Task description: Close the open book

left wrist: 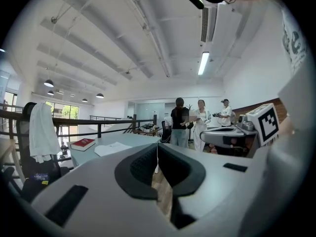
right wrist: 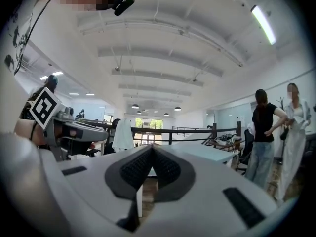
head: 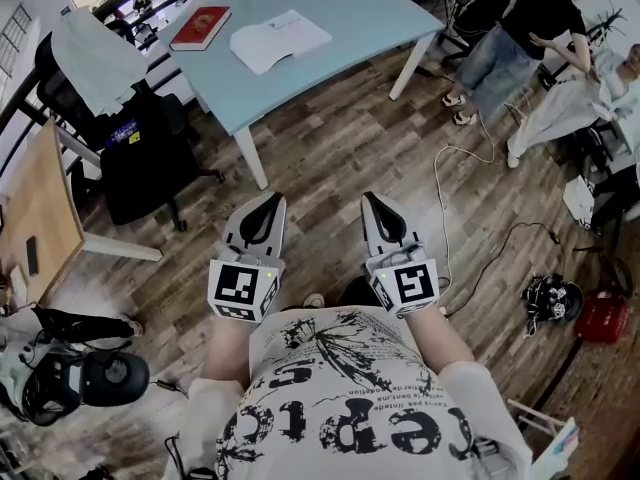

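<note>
Open book [head: 280, 40]: where does it lie? asks A.

B: Flat on the pale blue desk [head: 345, 3], white pages up, about midway between the desk's left and right edges and short of its near edge. In the left gripper view it shows as a low white sheet [left wrist: 112, 148] on the same surface.

A: What lies next to it?

B: A closed red book [head: 200, 28], just beside it toward the desk's left edge, with a narrow strip of bare desk between the two.

A: And the left hand-held gripper [head: 272, 200]?

B: It is held roughly level over the wooden floor [head: 330, 148], well short of the desk's near corner. Its jaws are pressed together at the tips, with nothing between them.

A: The right hand-held gripper [head: 370, 198]?

B: It sits beside the left one, the two side by side and apart, and points toward the desk. Its jaws likewise meet at the tips and hold nothing.

A: What else surrounds the desk?

B: A black chair [head: 140, 158] with a white cloth [head: 95, 58] over its back stands off the desk's left edge. A person in a black top [head: 525, 28] stands beyond its right corner.
</note>
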A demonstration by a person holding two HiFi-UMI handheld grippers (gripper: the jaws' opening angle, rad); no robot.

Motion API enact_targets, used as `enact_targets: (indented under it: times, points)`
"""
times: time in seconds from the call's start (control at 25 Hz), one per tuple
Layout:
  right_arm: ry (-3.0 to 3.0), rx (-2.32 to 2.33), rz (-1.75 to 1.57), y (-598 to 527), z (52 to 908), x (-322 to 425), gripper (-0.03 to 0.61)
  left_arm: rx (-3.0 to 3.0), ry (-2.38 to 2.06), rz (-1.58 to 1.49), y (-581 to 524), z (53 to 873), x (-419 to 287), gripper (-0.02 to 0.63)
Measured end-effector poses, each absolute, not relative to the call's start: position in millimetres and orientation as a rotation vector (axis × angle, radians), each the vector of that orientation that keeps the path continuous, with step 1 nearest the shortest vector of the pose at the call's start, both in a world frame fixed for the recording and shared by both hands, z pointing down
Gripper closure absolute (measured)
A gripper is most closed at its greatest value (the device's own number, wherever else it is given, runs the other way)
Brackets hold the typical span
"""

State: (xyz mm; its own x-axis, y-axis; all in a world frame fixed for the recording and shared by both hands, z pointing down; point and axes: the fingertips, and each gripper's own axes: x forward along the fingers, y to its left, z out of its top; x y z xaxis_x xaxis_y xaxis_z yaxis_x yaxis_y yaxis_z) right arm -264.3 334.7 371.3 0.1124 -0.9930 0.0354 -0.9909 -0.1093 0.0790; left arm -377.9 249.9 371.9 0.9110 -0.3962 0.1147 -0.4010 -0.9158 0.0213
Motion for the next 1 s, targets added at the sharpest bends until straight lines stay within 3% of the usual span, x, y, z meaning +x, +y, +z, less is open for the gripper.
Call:
enact_targets:
  times: [0.48, 1.0]
  points:
    - [-2.11, 2.224, -0.09, 284.5, 378.2, -181.6, 0.568, 3.009, -0.759, 0.217, 212.7, 382.8, -305.7, 0.594]
    - [-2.266, 2.023, -0.116, 200.5, 377.6, 31.4, 0.568, 2.894, -1.03, 0.19, 136.7, 384.3, -102.3, 0.594]
